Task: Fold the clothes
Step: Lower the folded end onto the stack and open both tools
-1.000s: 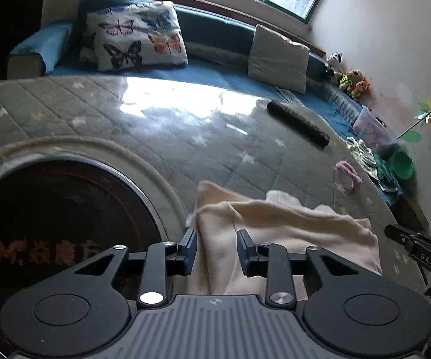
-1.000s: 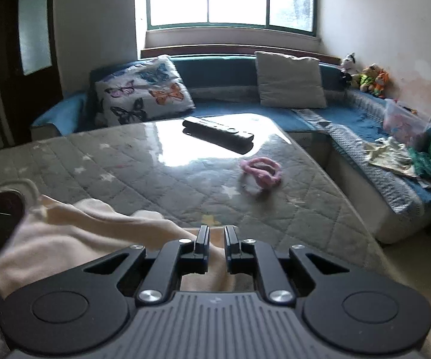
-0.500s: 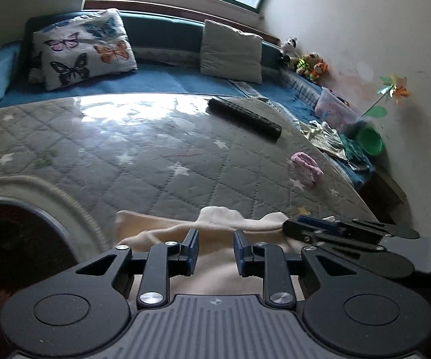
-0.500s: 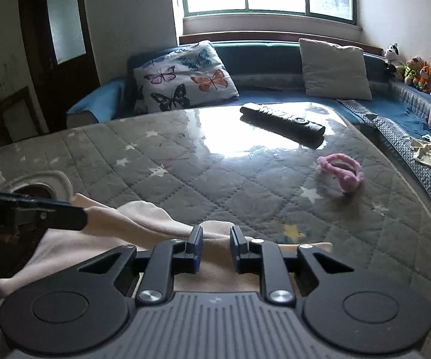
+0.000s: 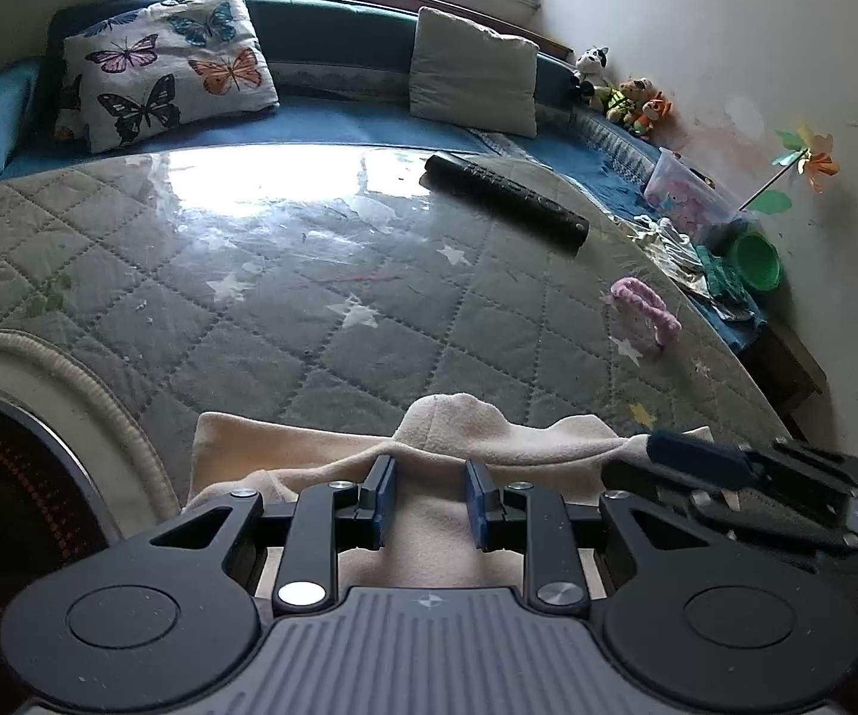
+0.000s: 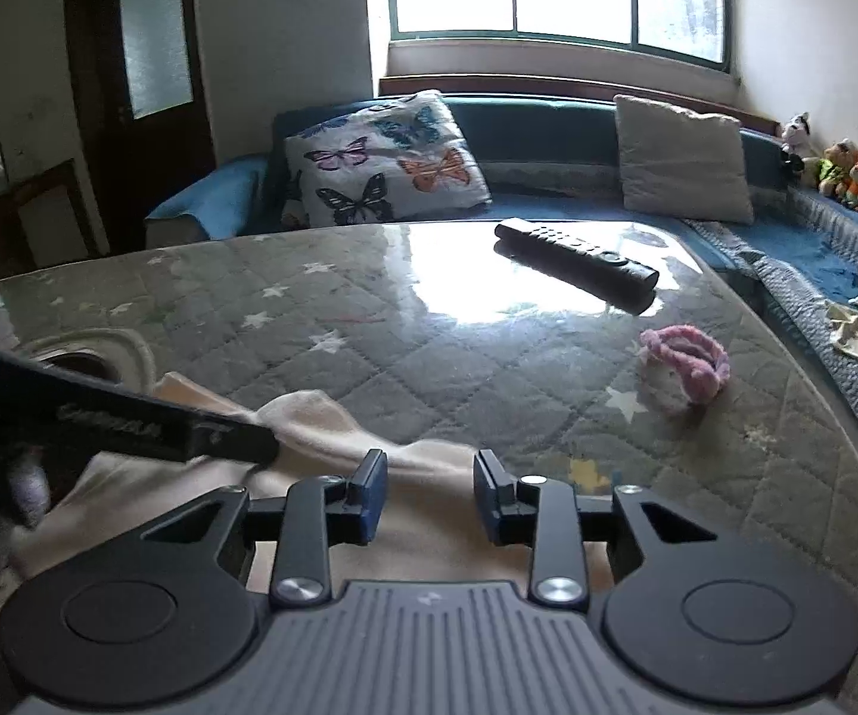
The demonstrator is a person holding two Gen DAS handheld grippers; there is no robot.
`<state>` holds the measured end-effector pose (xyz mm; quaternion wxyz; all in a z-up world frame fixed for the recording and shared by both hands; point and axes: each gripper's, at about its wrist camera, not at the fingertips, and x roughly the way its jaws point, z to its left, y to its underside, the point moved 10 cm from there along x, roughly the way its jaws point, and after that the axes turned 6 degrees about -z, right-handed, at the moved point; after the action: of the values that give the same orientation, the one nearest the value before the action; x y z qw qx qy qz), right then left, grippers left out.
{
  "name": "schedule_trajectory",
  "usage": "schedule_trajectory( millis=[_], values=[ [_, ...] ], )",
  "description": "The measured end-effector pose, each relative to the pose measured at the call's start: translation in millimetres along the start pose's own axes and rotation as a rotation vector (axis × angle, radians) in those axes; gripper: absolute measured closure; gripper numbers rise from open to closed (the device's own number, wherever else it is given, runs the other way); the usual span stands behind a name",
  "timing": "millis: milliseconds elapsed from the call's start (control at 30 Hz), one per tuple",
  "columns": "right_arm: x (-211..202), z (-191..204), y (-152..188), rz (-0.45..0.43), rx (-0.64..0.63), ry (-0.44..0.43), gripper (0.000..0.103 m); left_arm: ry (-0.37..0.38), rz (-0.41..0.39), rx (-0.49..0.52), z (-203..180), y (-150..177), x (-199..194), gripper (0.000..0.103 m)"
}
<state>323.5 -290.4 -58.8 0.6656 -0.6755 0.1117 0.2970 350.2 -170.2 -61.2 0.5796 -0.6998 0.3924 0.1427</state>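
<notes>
A cream fleece garment (image 5: 322,447) lies folded on the grey quilted table, near its front edge; it also shows in the right wrist view (image 6: 310,417). My left gripper (image 5: 426,500) is open just above the cloth, nothing between its jaws. My right gripper (image 6: 429,497) is open over the cloth's right part. The right gripper's fingers (image 5: 697,453) show at the right of the left wrist view, resting by the garment's right edge. The left gripper's finger (image 6: 131,423) crosses the left of the right wrist view.
A black remote (image 5: 506,199) and a pink scrunchie (image 5: 646,310) lie on the quilted table cover (image 5: 310,274). A round dark inset (image 5: 6,476) sits at the left. Behind is a blue sofa with a butterfly pillow (image 5: 161,65); toys and a green bowl (image 5: 757,262) are at the right.
Both grippers have opened wider and let the cloth rest on the table. The left gripper has swung right, bringing the right gripper into its view.
</notes>
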Motion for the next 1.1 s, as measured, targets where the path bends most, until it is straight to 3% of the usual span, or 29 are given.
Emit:
schedule_trajectory(
  millis=[67,167,400,633,733,1000,1100],
  values=[
    [-9,5,2,0.0,-0.004,-0.017,0.055,-0.003,-0.004,0.006,-3,2,-7,0.076],
    [-25,15,10,0.003,-0.02,-0.042,0.048,-0.006,-0.009,0.013,-6,7,-18,0.073],
    [-52,35,33,0.024,-0.065,-0.077,0.021,-0.046,-0.031,0.025,-6,27,-55,0.055],
    [-69,45,60,0.043,-0.121,-0.054,0.013,-0.09,-0.059,0.05,-6,51,-85,0.038],
    [-75,45,59,0.018,-0.129,-0.049,0.005,-0.109,-0.081,0.034,0,59,-98,0.027],
    [-64,36,49,0.004,-0.066,0.001,0.0,-0.178,-0.134,0.005,16,77,-129,0.001],
    [-58,39,57,0.023,-0.106,0.024,0.0,-0.194,-0.143,-0.004,21,85,-137,0.0]
  ],
)
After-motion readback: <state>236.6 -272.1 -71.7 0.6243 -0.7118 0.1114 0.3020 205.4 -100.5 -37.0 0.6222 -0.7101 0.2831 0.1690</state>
